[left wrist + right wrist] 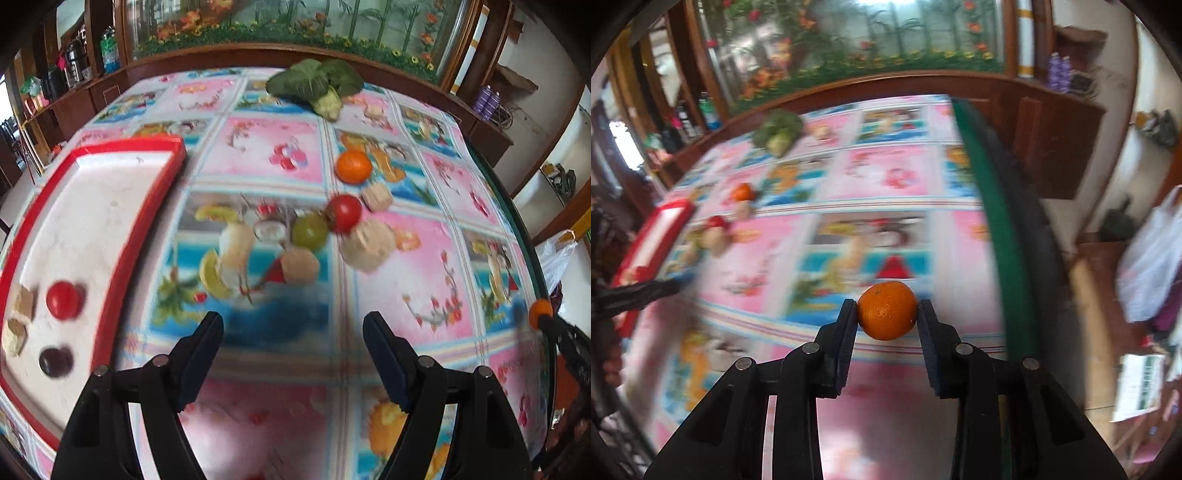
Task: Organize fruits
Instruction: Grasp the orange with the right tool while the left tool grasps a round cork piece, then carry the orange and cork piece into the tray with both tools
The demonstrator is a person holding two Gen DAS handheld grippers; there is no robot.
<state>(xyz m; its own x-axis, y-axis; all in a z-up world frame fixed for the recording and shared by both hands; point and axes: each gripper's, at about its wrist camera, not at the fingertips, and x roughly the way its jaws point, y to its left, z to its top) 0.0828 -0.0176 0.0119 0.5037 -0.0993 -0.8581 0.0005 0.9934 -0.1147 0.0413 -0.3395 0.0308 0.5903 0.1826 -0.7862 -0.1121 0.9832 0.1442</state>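
Note:
My right gripper [887,309] is shut on a small orange [887,310] and holds it above the table near its right edge; that orange also shows at the far right of the left wrist view [540,312]. My left gripper [293,325] is open and empty over the tablecloth. A red-rimmed white tray [155,192] lies to its left, holding a red tomato [63,300], a dark plum [56,362] and beige pieces [22,306]. On the cloth ahead lie another orange [353,167], a red tomato [345,211] and a green fruit [310,230].
A leafy green vegetable [319,86] lies at the table's far side. Beige chunks [367,242] sit by the loose fruits. The table's green edge [1001,229] runs along the right, with a white plastic bag [1152,258] beyond. A wooden cabinet stands behind.

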